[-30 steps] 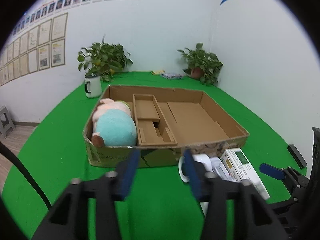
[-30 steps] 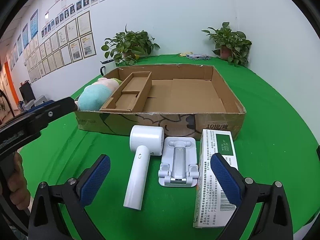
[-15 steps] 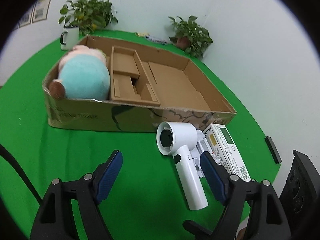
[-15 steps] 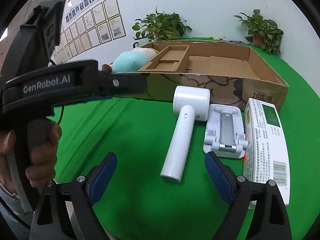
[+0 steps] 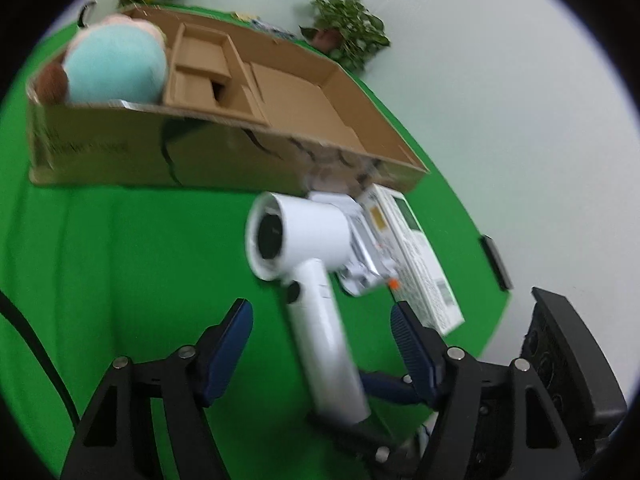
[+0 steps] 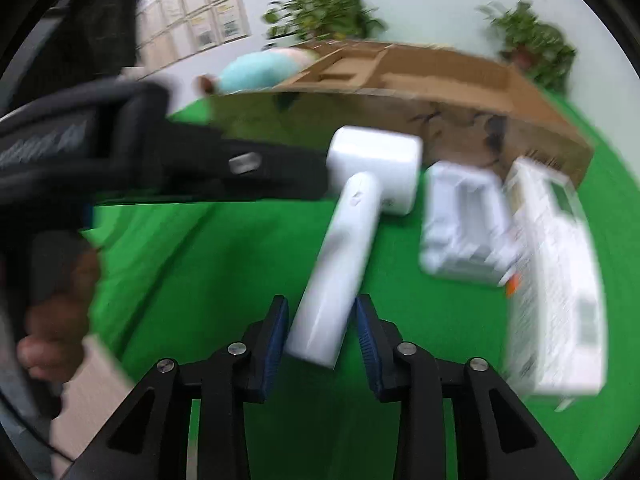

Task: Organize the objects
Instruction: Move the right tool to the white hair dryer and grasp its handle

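A white hair dryer (image 5: pixel 304 280) (image 6: pixel 360 216) lies on the green table (image 5: pixel 120 264), its handle pointing toward me. My right gripper (image 6: pixel 322 340) is closing on the handle's end, and its blue pads (image 6: pixel 276 344) meet the sides of the handle. My left gripper (image 5: pixel 320 344) straddles the middle of the handle. Its jaws are closing but still stand well apart from the handle. The open cardboard box (image 5: pixel 120 148) (image 6: pixel 460 108) holds a teal plush toy (image 5: pixel 116 64) (image 6: pixel 260 70) in its left compartment.
A white phone stand (image 5: pixel 360 248) (image 6: pixel 464 224) and a white carton with a green label (image 5: pixel 416 260) (image 6: pixel 556 280) lie right of the dryer. Potted plants (image 5: pixel 348 36) stand behind the box. A hand (image 6: pixel 52 320) holds the left gripper's body (image 6: pixel 120 152).
Both grippers came down toward the dryer. The right jaws narrowed from wide open onto the handle's end. The left jaws opened wide and now flank the handle.
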